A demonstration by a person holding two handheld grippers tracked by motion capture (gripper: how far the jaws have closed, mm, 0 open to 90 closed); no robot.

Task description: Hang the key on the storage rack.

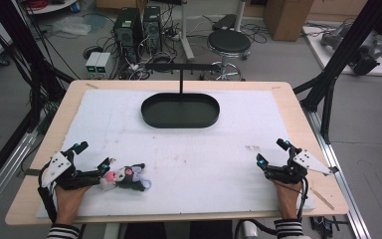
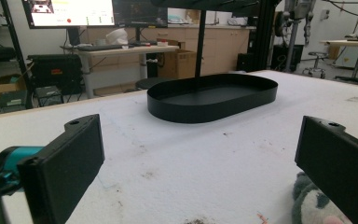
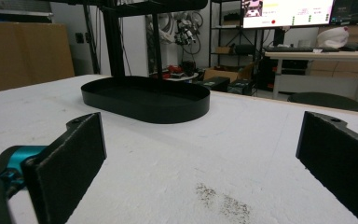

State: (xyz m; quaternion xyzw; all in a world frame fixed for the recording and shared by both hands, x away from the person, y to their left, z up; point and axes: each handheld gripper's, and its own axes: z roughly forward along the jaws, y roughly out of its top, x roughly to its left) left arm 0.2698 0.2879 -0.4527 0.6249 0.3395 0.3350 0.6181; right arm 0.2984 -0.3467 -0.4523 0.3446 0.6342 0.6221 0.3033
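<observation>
A small black, white and pink plush toy (image 1: pixel 128 176) lies on the white mat near the front left. My left gripper (image 1: pixel 93 155) rests just left of it, open wide, with nothing between its jaws; the toy lies against the outer side of the nearer jaw. In the left gripper view the plush toy (image 2: pixel 311 204) peeks out at the bottom right, beside the right jaw of the left gripper (image 2: pixel 200 135). My right gripper (image 1: pixel 272 152) rests at the front right, open and empty. The right gripper (image 3: pixel 200 133) faces bare mat.
A black oval tray (image 1: pixel 180 124) with an upright post and crossbar (image 1: pixel 181 66) stands at the back middle of the mat (image 1: pixel 204 149). The tray (image 2: pixel 205 112) lies ahead of the left gripper, and the tray (image 3: pixel 158 112) shows ahead-left of the right one. A stool and computers stand beyond the table.
</observation>
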